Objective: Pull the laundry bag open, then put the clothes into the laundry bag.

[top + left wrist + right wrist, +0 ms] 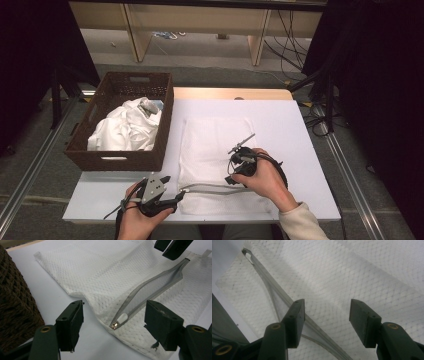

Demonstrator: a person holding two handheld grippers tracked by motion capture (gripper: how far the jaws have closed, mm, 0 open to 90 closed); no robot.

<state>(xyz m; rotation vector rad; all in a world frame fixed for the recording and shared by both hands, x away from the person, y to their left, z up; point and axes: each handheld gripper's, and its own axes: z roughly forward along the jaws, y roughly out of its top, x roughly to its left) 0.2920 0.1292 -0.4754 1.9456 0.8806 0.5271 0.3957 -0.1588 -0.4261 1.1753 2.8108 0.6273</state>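
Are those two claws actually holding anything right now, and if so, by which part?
Nothing is held. The left gripper is open around the mesh bag's zipper pull, and the right gripper is open over the mesh.

A brown wicker basket (82,159) holds crumpled white laundry (125,127).

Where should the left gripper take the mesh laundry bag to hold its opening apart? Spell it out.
Grip the grey zipper edge just beyond the metal zipper pull, probably coming from the bag's near corner. There the mesh laundry bag gapes and the trim lifts off the table. The left gripper is open, straddling that end.
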